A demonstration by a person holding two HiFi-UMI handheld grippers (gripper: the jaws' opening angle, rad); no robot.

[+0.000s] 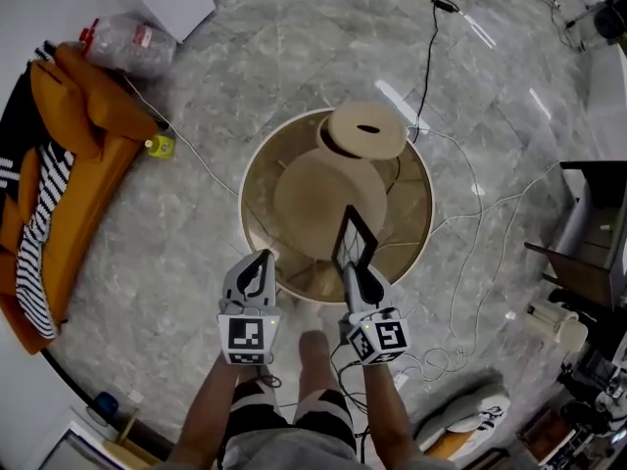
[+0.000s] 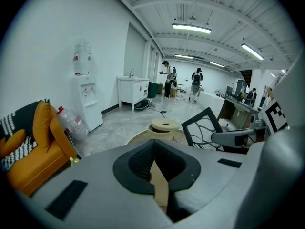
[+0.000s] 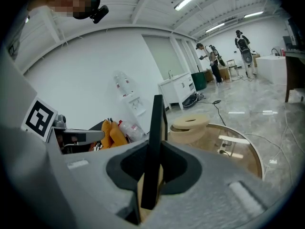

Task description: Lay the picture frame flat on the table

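A black picture frame (image 1: pixel 354 238) stands upright on edge over the near rim of the round glass-topped table (image 1: pixel 243 204), and my right gripper (image 1: pixel 356 270) is shut on its lower edge. In the right gripper view the frame (image 3: pixel 155 142) rises as a thin black bar between the pads of my right gripper (image 3: pixel 151 175). My left gripper (image 1: pixel 260 262) hangs beside it at the left, jaws together and holding nothing. From the left gripper view the frame (image 2: pixel 195 117) shows tilted at the right, past my left gripper (image 2: pixel 155 175). A wooden disc with a slot (image 1: pixel 366 130) sits at the table's far side.
An orange sofa (image 1: pixel 69 155) with a striped cloth lies at the left, a big plastic bottle (image 1: pixel 127 45) beyond it. Cables (image 1: pixel 460 204) run over the marble floor to the table's right. A small yellow object (image 1: pixel 160 146) is on the floor. The person's legs stand below the grippers.
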